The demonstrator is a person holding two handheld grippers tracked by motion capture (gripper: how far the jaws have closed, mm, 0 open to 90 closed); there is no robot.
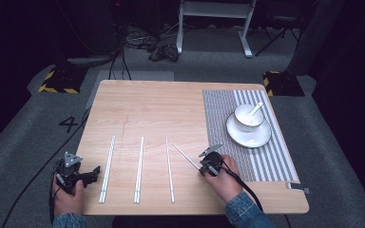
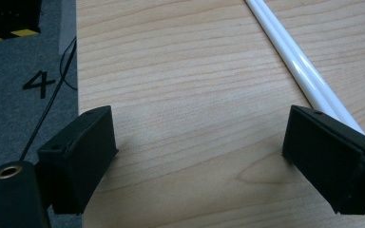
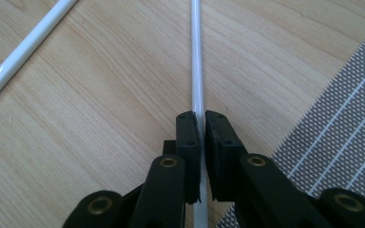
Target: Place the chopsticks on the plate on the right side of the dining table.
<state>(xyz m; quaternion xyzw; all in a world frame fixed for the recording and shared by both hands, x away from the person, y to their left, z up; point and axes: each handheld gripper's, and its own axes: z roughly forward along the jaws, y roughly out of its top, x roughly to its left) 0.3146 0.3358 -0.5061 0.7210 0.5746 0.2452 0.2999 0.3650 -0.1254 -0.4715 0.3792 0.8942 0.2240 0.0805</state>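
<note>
At the bottom of the high view we hold the right gripper [image 1: 203, 165] just right of centre, its jaws clenched on a single white chopstick [image 1: 185, 156] that slants up and to the left from them. In the right gripper view that chopstick [image 3: 197, 66] runs straight up the middle of the frame, pinched between the two black jaws, over bare wood; a second chopstick [image 3: 24, 50] crosses the upper left corner, and the striped placemat [image 3: 342, 128] fills the right edge.

At the lower left of the high view we hold the left gripper [image 1: 92, 173] with its jaws spread wide and nothing between them, just left of a pair of chopsticks [image 1: 107, 168]. In the left gripper view that pair [image 2: 294, 61] slants from the top toward the right jaw.

Farther up the wooden table [image 1: 147, 102], another pair [image 1: 139, 168] and one lone chopstick [image 1: 169, 168] lie in the middle. At the upper right, on the placemat [image 1: 218, 114], a white plate [image 1: 261, 137] carries a bowl [image 1: 242, 124] with a spoon [image 1: 255, 110].
</note>
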